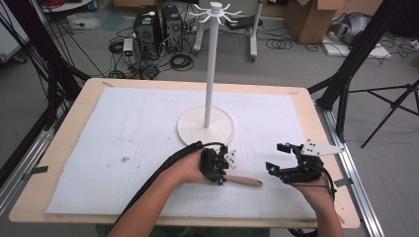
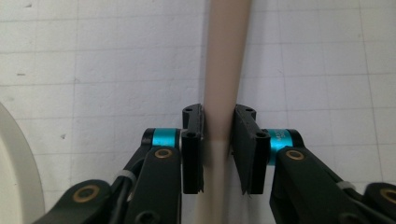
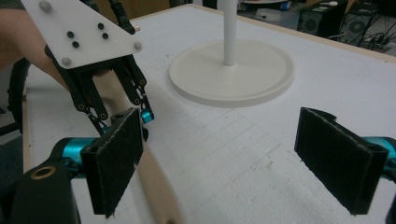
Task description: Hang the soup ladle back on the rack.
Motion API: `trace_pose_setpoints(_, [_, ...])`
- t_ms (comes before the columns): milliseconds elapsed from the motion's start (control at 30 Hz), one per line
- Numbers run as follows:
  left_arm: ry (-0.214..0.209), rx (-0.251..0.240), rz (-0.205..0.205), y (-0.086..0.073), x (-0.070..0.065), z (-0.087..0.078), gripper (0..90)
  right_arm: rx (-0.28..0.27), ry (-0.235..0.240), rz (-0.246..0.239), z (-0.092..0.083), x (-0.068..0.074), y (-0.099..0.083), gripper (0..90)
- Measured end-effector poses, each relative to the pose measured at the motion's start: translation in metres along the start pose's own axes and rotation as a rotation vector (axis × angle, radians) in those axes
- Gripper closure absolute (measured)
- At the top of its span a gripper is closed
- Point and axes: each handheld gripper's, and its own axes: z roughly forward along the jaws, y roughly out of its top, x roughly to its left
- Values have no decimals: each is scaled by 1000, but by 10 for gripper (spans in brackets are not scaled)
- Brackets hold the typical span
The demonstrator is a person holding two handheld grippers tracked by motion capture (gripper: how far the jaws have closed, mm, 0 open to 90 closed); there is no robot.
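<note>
Jaws of your left gripper (image 2: pixel 217 154) were pressed onto a pale wooden handle (image 2: pixel 225 70), one black pad on each side of it, low in the middle of the left gripper view. That handle ran straight up from the pads to the top edge of the frame, lying on the white gridded mat (image 2: pixel 93 70). In the high view your left gripper (image 1: pixel 221 178) sat just below the centre of the frame, with the handle (image 1: pixel 245 181) sticking out to its right along the mat (image 1: pixel 123 128).

Your right gripper (image 1: pixel 275 158) hovered at the lower right of that view, near the handle's free end but apart from it, jaws spread wide with nothing between them. In the right gripper view the two pads (image 3: pixel 116 158) stood far apart at the lower left and lower right, and the handle (image 3: pixel 156 186) passed just beside the left one, though whether they touched I cannot tell.

Beyond both grippers, a white stand (image 1: pixel 210 64) rose from its round base (image 1: pixel 190 129) at the middle of the high view, with hooked arms at its top. The mat covered a wooden table (image 1: pixel 74 118).
</note>
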Motion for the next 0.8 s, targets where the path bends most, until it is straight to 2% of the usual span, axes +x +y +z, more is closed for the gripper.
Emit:
trace_pose_setpoints(67, [-5,-5,3,-1,0,-2,760,-2,-2,4,0,0,0,145])
trace_pose_setpoints(200, [10,-39,-3,-2,-1,-10,762,-4,-1,5,0,-2,-1,145])
trace_pose_setpoints(300, [7,-74,-13,-5,-1,-17,763,-4,-2,7,-1,-2,-1,145])
trace_pose_setpoints(433, [3,-124,-6,-10,-2,-28,763,-5,-3,13,-1,-2,-1,145])
trace_pose_setpoints(533, [31,-183,-10,-17,-3,-41,763,-10,-3,15,-2,-2,-1,145])
trace_pose_setpoints(733, [83,-297,-48,-33,-1,-74,764,-11,-5,12,-2,-2,-1,145])
trace_pose_setpoints(800, [112,-338,-57,-39,0,-87,764,-7,-4,12,-1,-2,-1,145])
